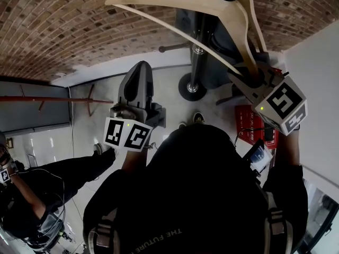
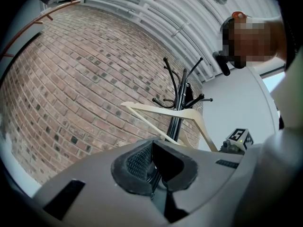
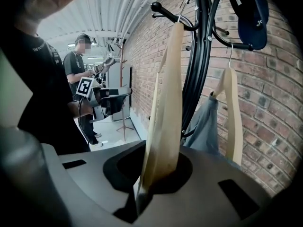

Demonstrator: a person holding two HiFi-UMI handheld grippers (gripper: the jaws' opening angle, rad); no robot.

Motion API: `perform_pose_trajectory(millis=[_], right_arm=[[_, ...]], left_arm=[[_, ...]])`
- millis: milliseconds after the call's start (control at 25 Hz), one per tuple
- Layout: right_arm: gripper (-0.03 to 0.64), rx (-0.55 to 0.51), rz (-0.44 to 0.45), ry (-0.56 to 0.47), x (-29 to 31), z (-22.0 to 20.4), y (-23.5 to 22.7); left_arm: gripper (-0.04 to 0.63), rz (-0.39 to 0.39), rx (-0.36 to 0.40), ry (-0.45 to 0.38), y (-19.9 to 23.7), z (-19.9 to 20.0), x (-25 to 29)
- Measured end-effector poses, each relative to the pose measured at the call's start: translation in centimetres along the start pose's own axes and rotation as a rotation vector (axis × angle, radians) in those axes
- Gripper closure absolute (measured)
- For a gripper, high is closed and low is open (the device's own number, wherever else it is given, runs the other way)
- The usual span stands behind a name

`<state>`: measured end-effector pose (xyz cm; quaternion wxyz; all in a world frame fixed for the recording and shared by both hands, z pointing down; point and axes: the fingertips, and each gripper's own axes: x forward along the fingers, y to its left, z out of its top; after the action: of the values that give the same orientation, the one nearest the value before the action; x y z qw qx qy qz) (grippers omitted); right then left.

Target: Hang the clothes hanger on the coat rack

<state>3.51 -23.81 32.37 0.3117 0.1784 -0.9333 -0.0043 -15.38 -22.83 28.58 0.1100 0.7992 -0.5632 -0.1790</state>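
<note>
We see a clothes hanger [image 3: 165, 103] of smooth pale wood, a coat rack [image 3: 201, 56] of glossy black metal, a rough matt brick wall [image 2: 71, 79]

Black T-shirt [image 1: 201, 194], pale lettering on its back; above the T-shirt a grey left gripper [image 1: 137, 74] and grey right gripper [image 1: 253, 72], each with a white, black-marked cube [image 1: 127, 133]

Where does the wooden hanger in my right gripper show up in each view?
Head view: hanger across the top, right of centre.
Left gripper view: centre, across the coat rack.
Right gripper view: centre, edge-on, clamped in the right gripper.
Shared landmark: the black coat rack, right by the hanger in all three.
</note>
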Motion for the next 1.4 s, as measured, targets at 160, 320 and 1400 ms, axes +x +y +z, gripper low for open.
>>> perform_pose_trajectory(millis=[160, 320, 1400], right_arm=[[0.588, -0.002, -0.019, 0.017, 0.6, -0.1, -0.6], [0.588, -0.005, -0.029, 0.039, 1.2, -0.5, -1.1], [0.588, 0.004, -0.023, 0.12, 3.9, -1.3, -1.4]], left_arm=[[0.574, 0.004, 0.001, -0.006, 0.3, 0.2, -0.1], [0.574, 0.016, 0.003, -0.011, 0.5, 0.3, -0.2], [0.575, 0.057, -0.013, -0.014, 2.8, 0.7, -1.7]])
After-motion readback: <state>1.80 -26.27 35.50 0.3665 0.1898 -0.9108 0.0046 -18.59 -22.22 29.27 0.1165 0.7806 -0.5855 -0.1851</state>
